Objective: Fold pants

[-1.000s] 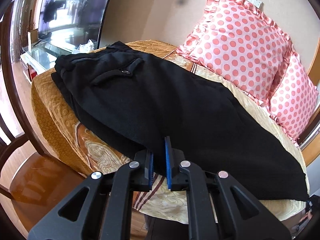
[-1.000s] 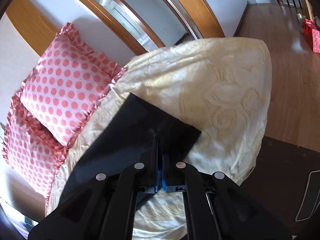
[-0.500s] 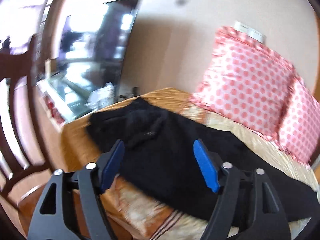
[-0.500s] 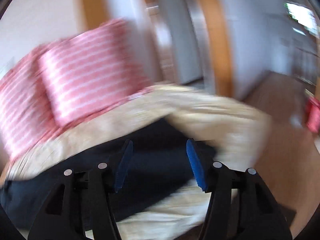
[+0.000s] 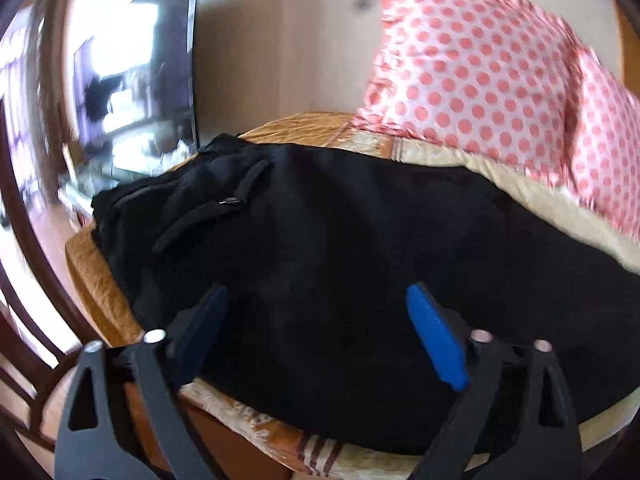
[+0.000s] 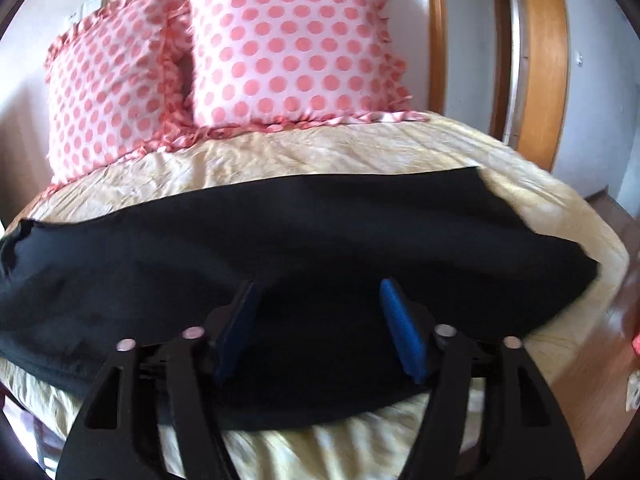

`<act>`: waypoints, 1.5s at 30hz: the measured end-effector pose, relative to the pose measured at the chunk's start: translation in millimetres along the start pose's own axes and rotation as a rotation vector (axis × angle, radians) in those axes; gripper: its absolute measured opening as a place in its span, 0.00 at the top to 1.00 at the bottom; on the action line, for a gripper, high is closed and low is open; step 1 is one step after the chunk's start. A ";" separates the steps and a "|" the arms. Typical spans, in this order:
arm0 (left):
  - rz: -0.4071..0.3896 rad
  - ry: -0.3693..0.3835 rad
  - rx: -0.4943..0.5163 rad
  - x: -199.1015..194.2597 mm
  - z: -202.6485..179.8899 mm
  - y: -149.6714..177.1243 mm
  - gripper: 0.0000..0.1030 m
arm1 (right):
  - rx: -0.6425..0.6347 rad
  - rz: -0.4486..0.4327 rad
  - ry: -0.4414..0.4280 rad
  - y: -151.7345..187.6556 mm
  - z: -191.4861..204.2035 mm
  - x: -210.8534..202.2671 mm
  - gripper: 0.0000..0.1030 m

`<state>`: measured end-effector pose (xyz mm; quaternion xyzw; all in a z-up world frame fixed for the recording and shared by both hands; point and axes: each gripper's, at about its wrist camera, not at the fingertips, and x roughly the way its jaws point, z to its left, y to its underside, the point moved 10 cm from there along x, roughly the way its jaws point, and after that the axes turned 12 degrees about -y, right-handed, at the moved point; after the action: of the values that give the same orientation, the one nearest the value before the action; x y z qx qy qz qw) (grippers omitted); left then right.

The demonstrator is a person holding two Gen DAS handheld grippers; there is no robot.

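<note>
Both of your tools stand wide apart and empty: left gripper (image 5: 316, 332) over the waist half, right gripper (image 6: 320, 322) over the leg half of the black fabric pants (image 5: 360, 264), lying lengthwise across the yellow quilted bedspread (image 6: 360, 156), flat for a crosswise fold.

two spotted pillows (image 6: 240, 52) block the back of the bed (image 6: 360, 152); the strip between them and the black pants (image 6: 280, 232) is bare.

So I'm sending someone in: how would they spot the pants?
Find the bed with two pink polka-dot pillows. The black pants lie stretched across its cream-gold cover, the only dark item, with a buttoned back pocket at one end.
</note>
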<state>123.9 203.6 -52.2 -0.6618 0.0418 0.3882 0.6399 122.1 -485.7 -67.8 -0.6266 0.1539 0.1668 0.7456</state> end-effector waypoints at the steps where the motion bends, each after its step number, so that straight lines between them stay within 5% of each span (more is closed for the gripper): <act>1: -0.014 -0.023 0.024 0.5 -2.6 1.4 0.05 | 0.033 -0.035 0.037 -6.7 -9.7 -13.4 0.24; 5: -0.020 -0.015 0.001 1.9 -3.9 -0.4 0.02 | 0.240 -0.084 0.163 -11.2 -86.6 -46.2 0.23; 9: -0.024 -0.023 0.001 2.1 -3.7 -1.0 0.02 | 0.418 -0.090 0.148 -4.9 -131.8 -50.8 0.23; 12: -0.025 -0.023 0.001 2.4 -3.4 -1.5 0.02 | 0.486 -0.093 0.132 -1.9 -144.4 -42.5 0.23; 20: -0.025 -0.025 0.001 2.8 -3.4 -2.1 0.02 | 0.394 -0.067 0.082 -4.2 -110.9 -28.0 0.24; 25: -0.025 -0.026 0.001 3.7 -3.3 -3.1 0.02 | 0.420 -0.064 -0.054 0.2 -84.1 -23.5 0.45; 27: -0.025 -0.026 0.001 3.8 -3.2 -3.0 0.02 | 0.418 -0.068 -0.082 1.2 -77.2 -22.3 0.45; 35: -0.027 -0.030 -0.001 4.8 -3.5 -3.4 0.02 | 0.527 -0.154 -0.056 -5.6 -105.0 -16.4 0.58; 38: -0.027 -0.031 -0.002 4.8 -3.2 -3.5 0.02 | 0.547 -0.170 -0.041 -6.3 -111.6 -15.8 0.68; 40: -0.030 -0.031 -0.002 4.7 -3.4 -3.6 0.02 | 0.583 -0.177 -0.084 -5.6 -113.5 -15.5 0.89; 45: -0.033 -0.031 -0.003 4.7 -3.8 -3.5 0.02 | 0.533 -0.234 -0.111 -27.8 -98.0 -28.1 0.94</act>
<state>130.9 203.0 -52.4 -0.6572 0.0203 0.3881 0.6458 107.2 -588.3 -47.3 -0.4121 0.0781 0.0675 0.9053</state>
